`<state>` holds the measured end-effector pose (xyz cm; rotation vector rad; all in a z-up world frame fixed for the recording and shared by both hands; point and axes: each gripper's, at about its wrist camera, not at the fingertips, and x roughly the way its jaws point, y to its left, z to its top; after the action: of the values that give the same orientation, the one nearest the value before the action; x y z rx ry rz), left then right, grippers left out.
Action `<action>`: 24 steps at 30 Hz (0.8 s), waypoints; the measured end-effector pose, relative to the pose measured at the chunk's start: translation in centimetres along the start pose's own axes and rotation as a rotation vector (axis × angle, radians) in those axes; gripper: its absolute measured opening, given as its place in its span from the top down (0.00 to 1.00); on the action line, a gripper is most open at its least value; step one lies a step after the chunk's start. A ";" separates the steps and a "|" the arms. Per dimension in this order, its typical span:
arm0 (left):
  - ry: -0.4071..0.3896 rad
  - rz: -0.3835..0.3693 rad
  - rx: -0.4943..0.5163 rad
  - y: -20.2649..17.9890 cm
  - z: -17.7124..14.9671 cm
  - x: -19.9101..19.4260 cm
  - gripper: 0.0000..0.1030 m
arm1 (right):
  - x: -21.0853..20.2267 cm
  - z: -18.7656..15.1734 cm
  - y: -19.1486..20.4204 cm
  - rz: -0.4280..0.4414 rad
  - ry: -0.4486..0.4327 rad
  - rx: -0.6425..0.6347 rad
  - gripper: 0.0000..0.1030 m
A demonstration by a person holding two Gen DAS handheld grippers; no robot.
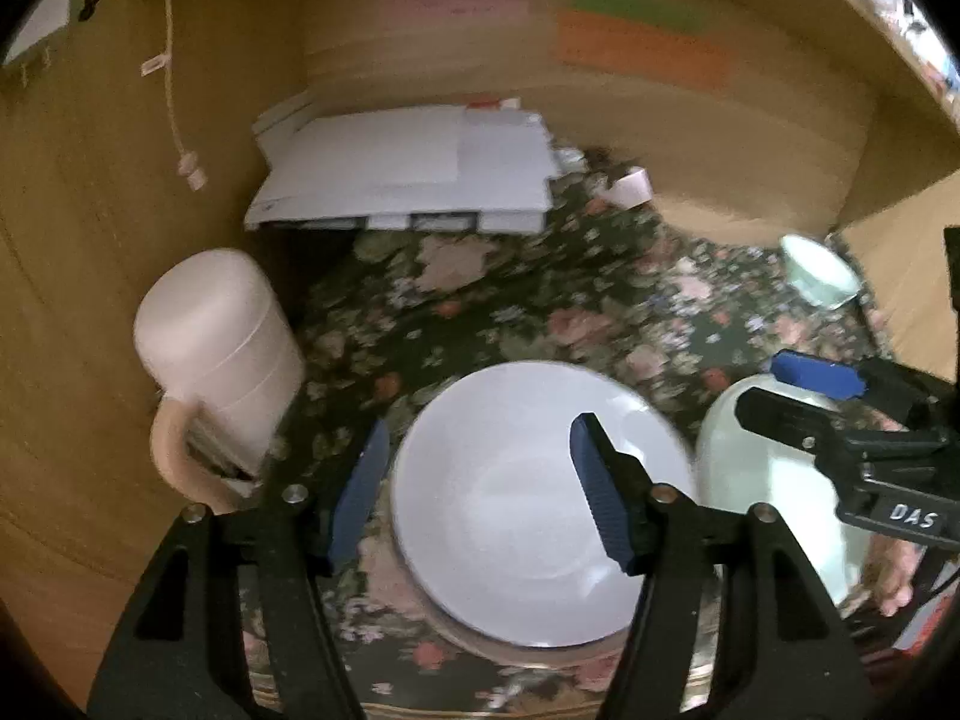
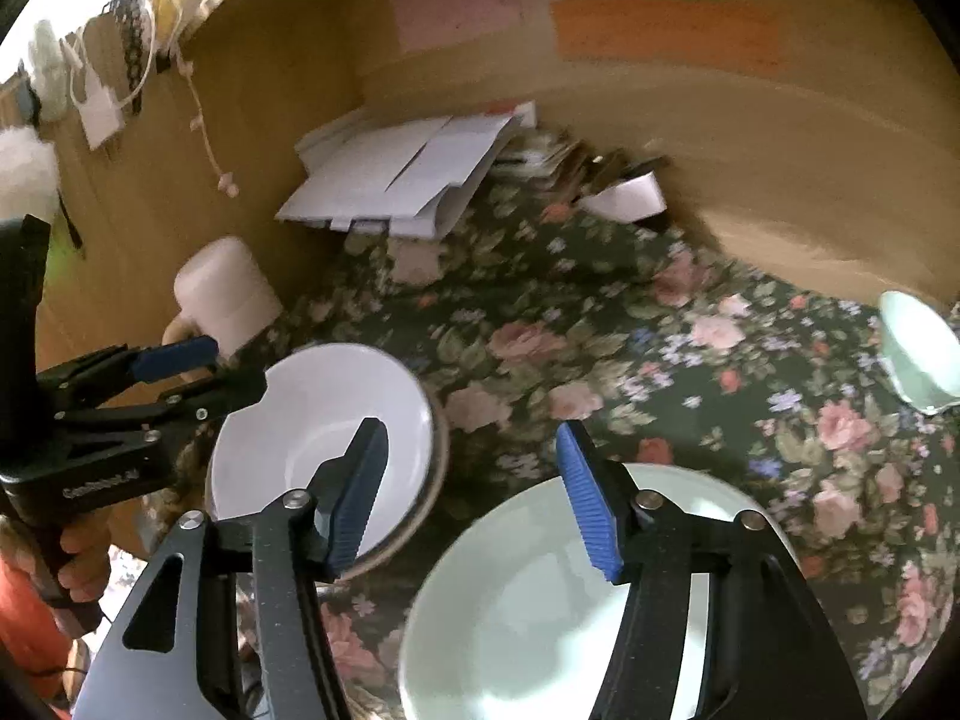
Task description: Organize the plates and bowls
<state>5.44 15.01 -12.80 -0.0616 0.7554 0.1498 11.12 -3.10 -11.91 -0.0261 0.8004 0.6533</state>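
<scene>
On a floral cloth, the left gripper [image 1: 480, 492] hangs unclenched over the white bowl [image 1: 528, 510]; the right gripper [image 2: 474, 498], also released (nothing grasped), straddles the pale green bowl's [image 2: 516, 612] near rim.

A dark floral cloth [image 2: 600, 324] covers the worktop; tan wooden walls [image 2: 750, 138] enclose it, with coloured paper notes [image 2: 660, 30] at upper centre.

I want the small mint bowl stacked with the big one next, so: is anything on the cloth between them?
Nothing visible does. Between the small mint bowl at the far right and the large mint bowl under the right gripper lies only bare floral cloth.
</scene>
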 end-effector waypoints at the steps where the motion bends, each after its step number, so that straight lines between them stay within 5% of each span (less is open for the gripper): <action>1: -0.002 -0.013 -0.004 -0.3 0.3 -0.2 0.39 | -0.5 0.1 -0.4 -0.007 -0.011 0.004 0.47; 24: -0.067 -0.187 0.153 -13.8 7.3 2.2 0.39 | -7.0 1.5 -13.0 -0.227 -0.136 0.112 0.41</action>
<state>14.16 2.47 -8.97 0.0184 0.6881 -0.0841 15.68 -16.92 -8.94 0.0290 0.6898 0.3903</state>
